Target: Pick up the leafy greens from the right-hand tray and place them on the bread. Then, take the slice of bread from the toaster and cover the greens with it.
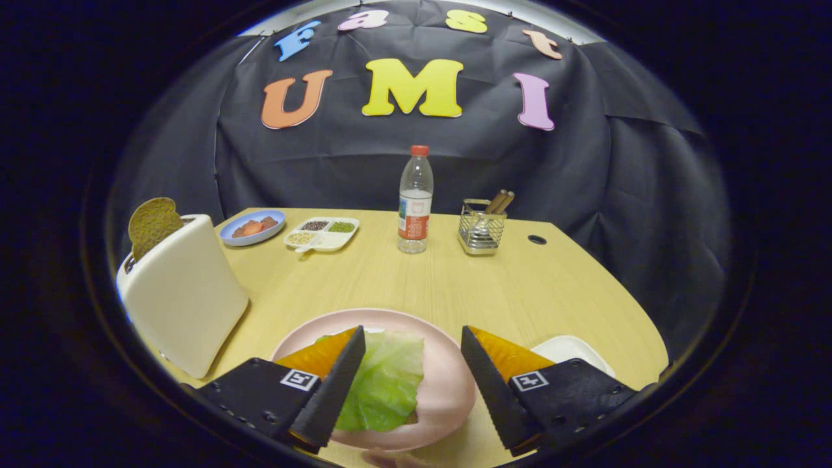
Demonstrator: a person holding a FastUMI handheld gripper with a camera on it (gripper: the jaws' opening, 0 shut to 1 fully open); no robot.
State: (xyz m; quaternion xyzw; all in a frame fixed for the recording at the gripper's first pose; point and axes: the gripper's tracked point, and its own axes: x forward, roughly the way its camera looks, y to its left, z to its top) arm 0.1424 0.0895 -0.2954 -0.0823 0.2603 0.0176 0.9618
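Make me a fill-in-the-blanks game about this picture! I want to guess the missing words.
1. The leafy greens lie on the pink ____, between the fingers of the hand-held gripper, which is open.
2. A slice of bread sticks up out of the white ____.
3. The water bottle has a ____ cap.
4. The wire basket stands just beside the ____.

Missing words: plate; toaster; red; water bottle

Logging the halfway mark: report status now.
Gripper open, empty, fingers astride the pink plate. Leafy greens lie on the plate. Bread slice upright in the toaster, untouched. Nothing between.
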